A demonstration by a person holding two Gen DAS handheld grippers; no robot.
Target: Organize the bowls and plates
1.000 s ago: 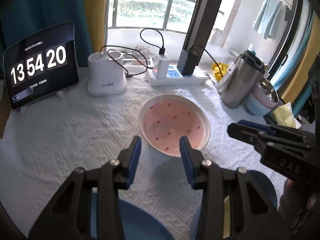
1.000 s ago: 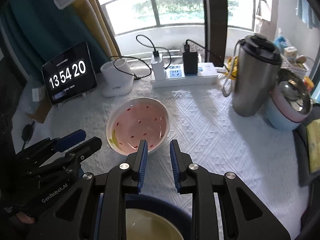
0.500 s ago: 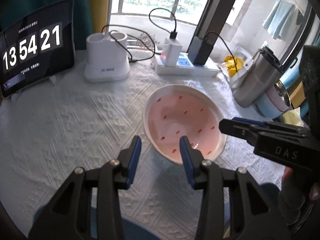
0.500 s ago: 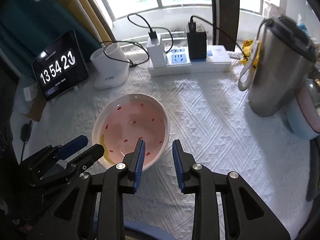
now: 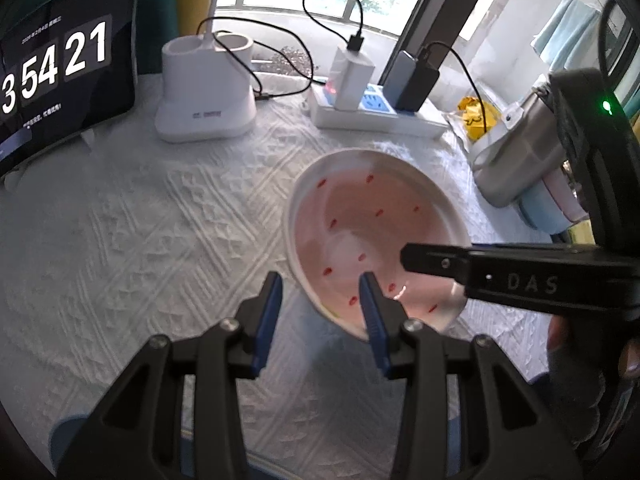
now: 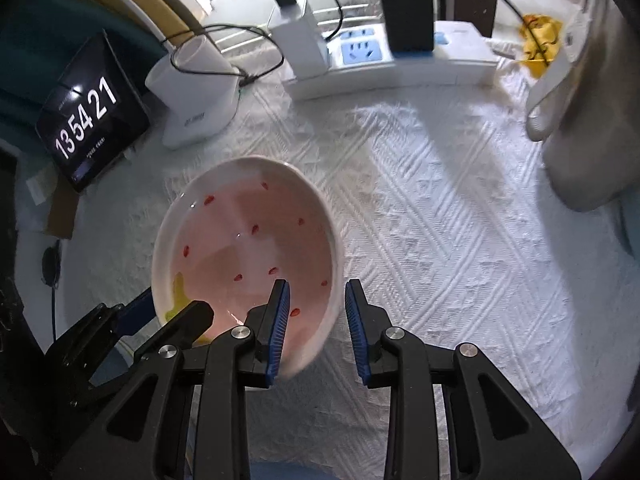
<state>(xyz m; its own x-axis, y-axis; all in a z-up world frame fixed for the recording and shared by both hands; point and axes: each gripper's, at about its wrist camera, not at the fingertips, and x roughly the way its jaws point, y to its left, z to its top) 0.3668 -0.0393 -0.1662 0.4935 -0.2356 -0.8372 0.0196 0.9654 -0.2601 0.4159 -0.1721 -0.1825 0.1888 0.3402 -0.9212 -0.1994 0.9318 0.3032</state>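
Note:
A white bowl (image 5: pixel 360 220) with a pink inside and red specks sits on the white cloth. My left gripper (image 5: pixel 320 312) is open astride its near left rim, one finger inside and one outside, pads clear of it. My right gripper (image 6: pixel 318 320) is open astride the bowl's (image 6: pixel 248 248) right rim in the same way. In the left wrist view one of the right gripper's fingers (image 5: pixel 432 258) reaches over the bowl from the right. In the right wrist view the left gripper's fingers (image 6: pixel 192 316) show at the bowl's lower left.
A tablet clock (image 5: pixel 60 72), a white holder (image 5: pixel 204 92) and a power strip (image 5: pixel 380 116) with cables line the back. A steel flask (image 5: pixel 516 152) and stacked bowls (image 5: pixel 552 212) stand at the right. A blue dish edge (image 5: pixel 66 434) lies below the grippers.
Both grippers came down and forward onto the bowl, so its rim now lies between each pair of fingers. The right jaws stand slightly wider than before.

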